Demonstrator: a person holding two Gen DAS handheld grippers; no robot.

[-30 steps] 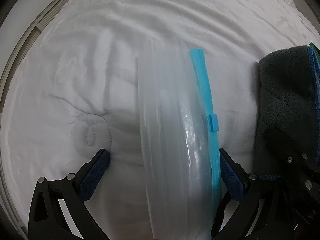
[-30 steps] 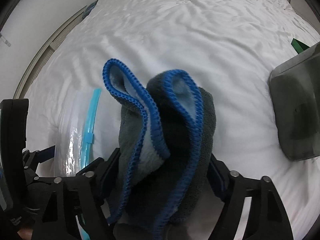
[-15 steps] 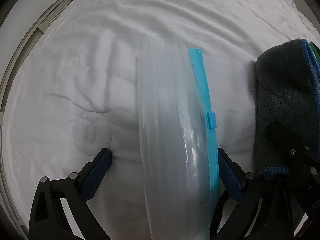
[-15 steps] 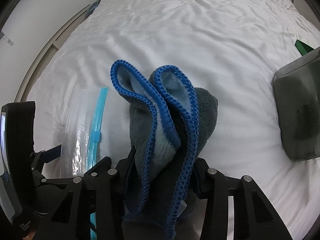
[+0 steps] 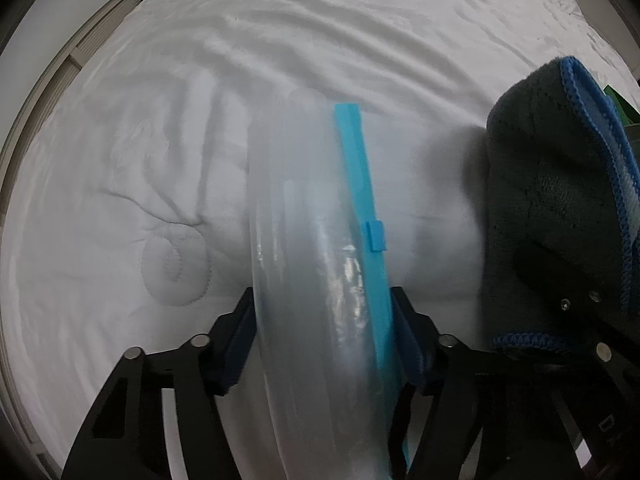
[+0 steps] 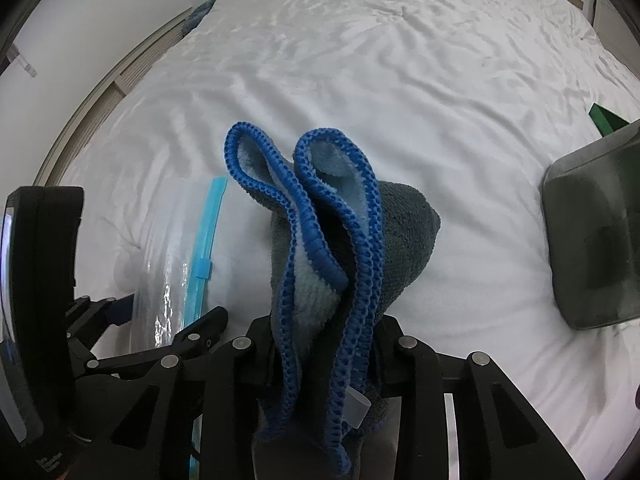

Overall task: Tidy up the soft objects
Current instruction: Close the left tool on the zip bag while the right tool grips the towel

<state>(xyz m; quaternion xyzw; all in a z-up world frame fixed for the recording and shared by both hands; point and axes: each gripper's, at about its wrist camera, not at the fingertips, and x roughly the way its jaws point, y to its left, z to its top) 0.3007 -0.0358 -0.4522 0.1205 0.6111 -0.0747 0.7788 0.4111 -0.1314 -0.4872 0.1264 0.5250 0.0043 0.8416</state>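
Left gripper [image 5: 322,320]: pointing steeply down at the bed; its jaws have just been closing, and the blue pads now sit against both sides of the clear bag; gripping it
Clear bag [image 5: 304,248]: a transparent plastic zip bag, bulged into a rounded tube between the left pads; it runs up and away from the gripper over the bed; in the right wrist view it shows at lower left, just beside the towel
Zip strip [image 5: 360,200]: light blue, along the bag's right edge; a small blue slider [image 5: 375,236] sits partway down it
Right gripper [image 6: 326,350]: jaws have just been closing; both fingers press into the bunched towel; clamped on it
Towel [image 6: 404,236]: dark grey fleece with a bright blue stitched hem and a pale blue inner face; folded into two upright loops that stand above the right gripper's fingers, clear of the bedding; a small white tag hangs near its lower end; in the left wrist view it fills the right edge, apart from the bag
Bed [image 6: 400,80]: white, creased quilted cover under everything
Dark container [image 6: 596,236]: smoky translucent box lying on the bed at the right, well apart from the towel; a green item [image 6: 604,118] lies just behind it
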